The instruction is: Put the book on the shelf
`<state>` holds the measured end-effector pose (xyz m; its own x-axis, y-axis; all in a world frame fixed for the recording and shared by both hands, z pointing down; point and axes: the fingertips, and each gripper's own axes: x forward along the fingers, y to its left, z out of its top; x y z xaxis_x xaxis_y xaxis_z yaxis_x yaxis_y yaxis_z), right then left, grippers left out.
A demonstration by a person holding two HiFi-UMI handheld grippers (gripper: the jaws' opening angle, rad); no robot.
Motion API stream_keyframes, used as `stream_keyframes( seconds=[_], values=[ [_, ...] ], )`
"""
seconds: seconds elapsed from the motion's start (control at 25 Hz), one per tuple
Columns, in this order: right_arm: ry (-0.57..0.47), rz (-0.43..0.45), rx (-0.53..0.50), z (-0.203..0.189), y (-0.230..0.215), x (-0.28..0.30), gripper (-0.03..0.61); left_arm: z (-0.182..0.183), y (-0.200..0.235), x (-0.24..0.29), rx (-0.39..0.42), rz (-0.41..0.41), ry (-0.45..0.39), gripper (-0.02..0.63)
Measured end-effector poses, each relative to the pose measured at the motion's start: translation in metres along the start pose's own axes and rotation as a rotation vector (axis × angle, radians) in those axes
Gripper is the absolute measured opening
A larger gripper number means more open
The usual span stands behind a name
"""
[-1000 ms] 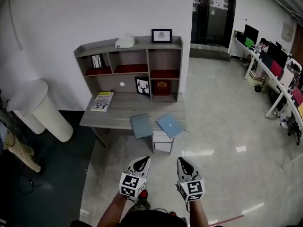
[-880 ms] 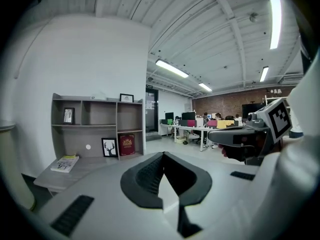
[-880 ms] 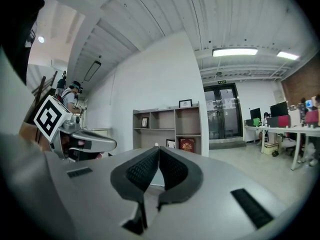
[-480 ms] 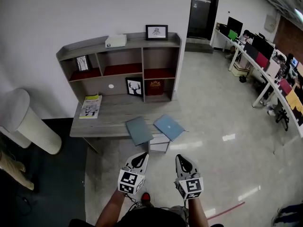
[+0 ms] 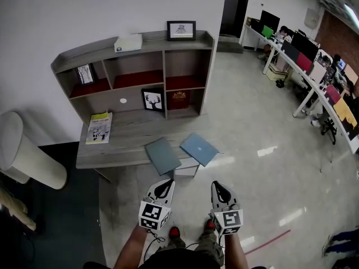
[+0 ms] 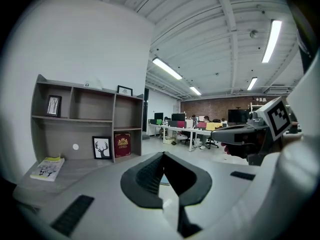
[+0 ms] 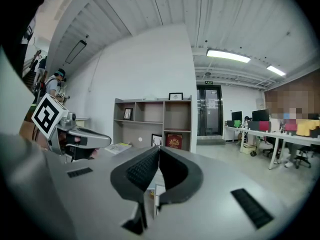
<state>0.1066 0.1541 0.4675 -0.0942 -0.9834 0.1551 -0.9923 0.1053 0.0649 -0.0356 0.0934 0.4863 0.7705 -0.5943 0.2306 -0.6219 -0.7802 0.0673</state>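
Observation:
Two flat books lie on the front edge of the grey desk point(image 5: 120, 143): a dark blue-grey book point(image 5: 162, 156) and a lighter blue book point(image 5: 199, 149), both jutting over the edge. Behind them rises the shelf unit point(image 5: 132, 74) with open compartments. My left gripper point(image 5: 164, 188) and right gripper point(image 5: 220, 190) hover side by side over the floor, short of the desk. Both are shut with nothing in them. The left gripper view looks past its closed jaws point(image 6: 162, 156) at the shelf point(image 6: 85, 119). In the right gripper view point(image 7: 158, 151) the shelf point(image 7: 152, 116) stands straight ahead.
A yellow-green booklet point(image 5: 99, 128) lies at the desk's left. Framed pictures point(image 5: 152, 100) and a red item point(image 5: 179, 98) fill lower compartments; a white box point(image 5: 128, 42) sits on top. A white drawer unit point(image 5: 185, 171) stands under the desk, a white bin point(image 5: 25, 150) at left, office desks point(image 5: 314, 77) at right.
The desk and shelf have grown larger and slid left in the head view as the person came closer. Both grippers stay shut in front of the body.

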Motion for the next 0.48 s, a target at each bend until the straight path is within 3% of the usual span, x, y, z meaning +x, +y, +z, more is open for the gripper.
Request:
stream_keyframes(
  seconds=[0.48],
  values=[
    [0.063, 0.047, 0.015, -0.037, -0.04, 0.059, 0.029, -0.03, 0.014, 0.061, -0.041, 0.033, 0.067, 0.006]
  ],
)
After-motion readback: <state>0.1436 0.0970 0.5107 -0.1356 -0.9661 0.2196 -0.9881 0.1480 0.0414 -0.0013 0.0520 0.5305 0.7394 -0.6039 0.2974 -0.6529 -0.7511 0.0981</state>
